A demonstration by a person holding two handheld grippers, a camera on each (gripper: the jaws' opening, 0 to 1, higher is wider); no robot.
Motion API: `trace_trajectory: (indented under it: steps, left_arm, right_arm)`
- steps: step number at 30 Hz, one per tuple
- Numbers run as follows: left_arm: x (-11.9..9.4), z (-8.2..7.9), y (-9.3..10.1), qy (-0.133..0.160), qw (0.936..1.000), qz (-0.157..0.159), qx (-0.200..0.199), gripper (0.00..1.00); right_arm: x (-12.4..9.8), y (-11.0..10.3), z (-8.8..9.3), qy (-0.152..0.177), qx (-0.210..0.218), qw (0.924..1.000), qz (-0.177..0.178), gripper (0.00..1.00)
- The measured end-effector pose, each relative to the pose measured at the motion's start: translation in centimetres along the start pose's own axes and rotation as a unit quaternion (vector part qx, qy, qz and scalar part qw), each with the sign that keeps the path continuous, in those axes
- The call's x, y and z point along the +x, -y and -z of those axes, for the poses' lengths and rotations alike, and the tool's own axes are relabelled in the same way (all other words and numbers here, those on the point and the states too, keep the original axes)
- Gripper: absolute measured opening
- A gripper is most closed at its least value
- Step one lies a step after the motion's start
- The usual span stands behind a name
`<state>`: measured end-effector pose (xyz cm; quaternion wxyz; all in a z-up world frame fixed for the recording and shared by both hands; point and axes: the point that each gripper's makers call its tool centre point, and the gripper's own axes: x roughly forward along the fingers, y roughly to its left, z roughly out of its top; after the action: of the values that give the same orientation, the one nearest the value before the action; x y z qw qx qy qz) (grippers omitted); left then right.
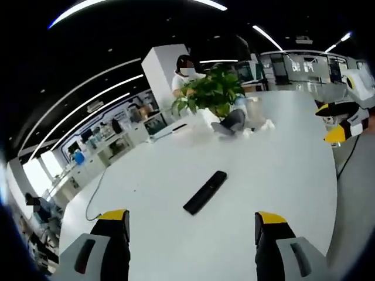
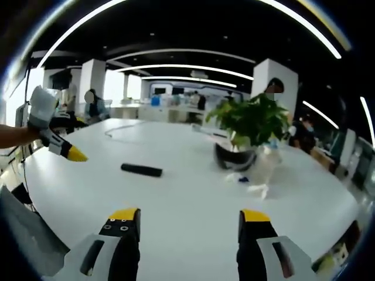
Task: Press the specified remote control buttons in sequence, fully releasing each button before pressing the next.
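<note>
On the white table [image 1: 176,234], a remote [image 1: 205,192], a plant [image 1: 214,93].

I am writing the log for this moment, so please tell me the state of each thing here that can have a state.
remote control: lying flat on the white table, untouched, apart from both grippers.
left gripper: open, holding nothing, above the table short of the remote.
right gripper: open, holding nothing.
potted plant: upright on the table.
</note>
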<state>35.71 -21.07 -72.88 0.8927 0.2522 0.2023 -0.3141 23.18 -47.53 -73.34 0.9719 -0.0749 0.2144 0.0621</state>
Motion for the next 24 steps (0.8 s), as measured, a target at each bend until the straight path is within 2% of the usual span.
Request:
trace_trajectory:
  steps: [10,13,17,19,24]
  left_arm:
    - [3.0,-0.6,-0.7,-0.030,0.9975,0.063,0.002,0.88]
    - [3.6,-1.0,-0.5,-0.035,0.9958,0.079,0.031,0.85]
    - [4.8,-1.4,-0.3,-0.040,0.9935,0.095,0.048,0.85]
    - [5.5,-0.9,-0.1,-0.055,0.9907,0.108,0.061,0.84]
    - [6.9,-0.2,0.0,-0.068,0.9866,0.126,0.078,0.76]
  right_arm:
    - [0.1,-0.1,0.3,-0.008,-0.002,1.0000,-0.001,0.65]
    - [0.2,-0.1,0.4,-0.012,-0.003,0.9999,-0.001,0.65]
    - [0.2,-0.1,0.5,-0.014,-0.004,0.9999,0.000,0.64]
    - [0.2,-0.1,0.6,-0.016,-0.005,0.9999,-0.001,0.64]
    - [0.2,-0.1,0.8,-0.022,-0.008,0.9997,0.000,0.63]
